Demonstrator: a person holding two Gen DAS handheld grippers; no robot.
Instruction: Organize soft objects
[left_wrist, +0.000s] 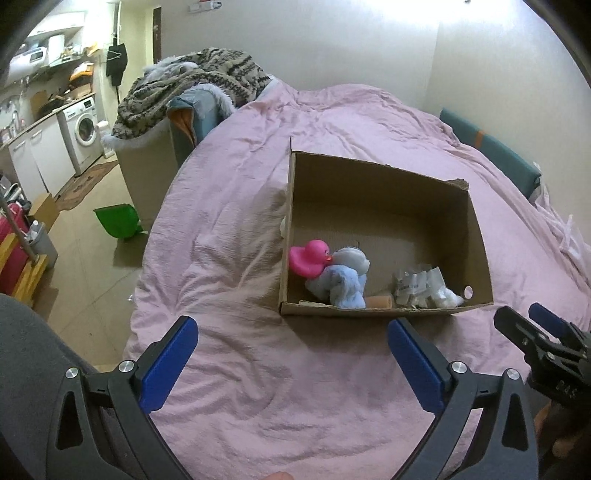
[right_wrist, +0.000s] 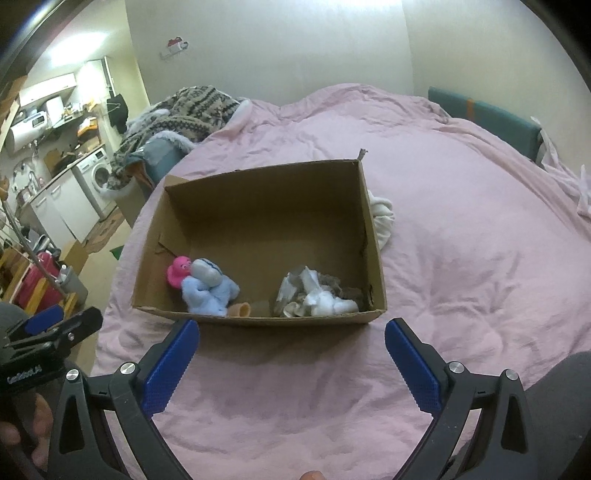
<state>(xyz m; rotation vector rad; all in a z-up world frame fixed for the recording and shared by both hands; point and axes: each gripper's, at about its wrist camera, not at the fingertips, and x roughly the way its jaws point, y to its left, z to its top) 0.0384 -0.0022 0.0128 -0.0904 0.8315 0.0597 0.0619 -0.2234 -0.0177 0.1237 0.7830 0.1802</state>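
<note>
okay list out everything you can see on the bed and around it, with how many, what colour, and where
cardboard box: one, brown, open, on the bed
duck toy: one, pink, in the box, near left corner
plush toy: one, light blue, beside the duck
small cylinder: one, tan, against the box's near wall
crumpled items: a pile, white and grey, box's near right corner
white cloth: one, outside the box, right of it
bed cover: one, pink
patterned blanket: one, brown and cream, beyond the bed
washing machine: one, white, kitchen area
left gripper: open, empty
right gripper: open, empty

A cardboard box (right_wrist: 258, 206) on the pink bedcover (right_wrist: 461, 240) holds a blue plush (right_wrist: 208, 293).
</note>
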